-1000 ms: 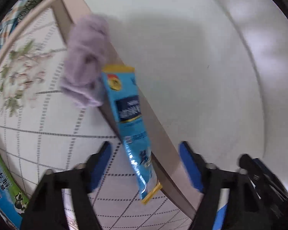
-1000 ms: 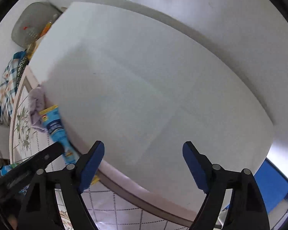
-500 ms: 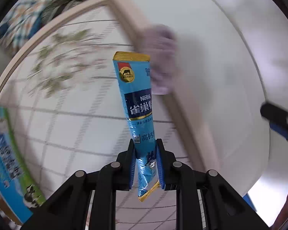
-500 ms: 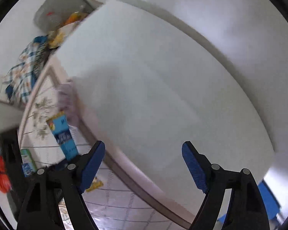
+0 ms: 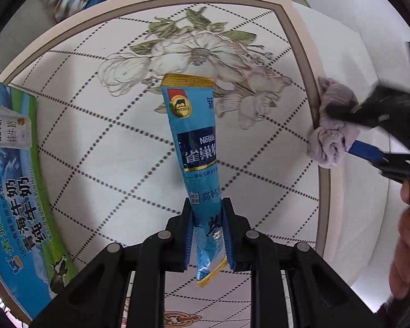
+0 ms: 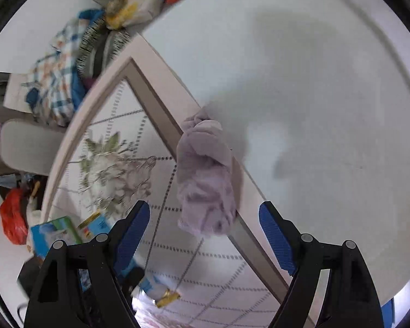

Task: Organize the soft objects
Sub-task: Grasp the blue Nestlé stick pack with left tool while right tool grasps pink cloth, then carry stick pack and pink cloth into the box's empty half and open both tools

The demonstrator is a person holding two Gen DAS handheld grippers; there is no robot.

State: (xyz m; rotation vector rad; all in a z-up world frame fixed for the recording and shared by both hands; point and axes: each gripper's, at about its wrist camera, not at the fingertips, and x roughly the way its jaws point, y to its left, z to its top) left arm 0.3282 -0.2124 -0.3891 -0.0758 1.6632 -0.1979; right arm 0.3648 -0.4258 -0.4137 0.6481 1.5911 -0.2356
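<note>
Two grippers over patterned floor mat (image 5: 101,147). Left gripper (image 5: 208,235) clamped on blue Nestle milk-powder sachet (image 5: 198,147), gripped near its lower end, gold-edged top pointing away above the floral print. Right gripper (image 6: 205,235) jaws apart and closing, blue pads either side of lavender sock bundle (image 6: 205,180) but not yet pressing it. Bundle lying on mat's beige border (image 6: 164,104), partly over white surface (image 6: 314,109) beside it. Blue-green milk carton box (image 5: 16,191) at mat's left edge. Checked cloth (image 6: 57,82) beyond mat's far corner.
</note>
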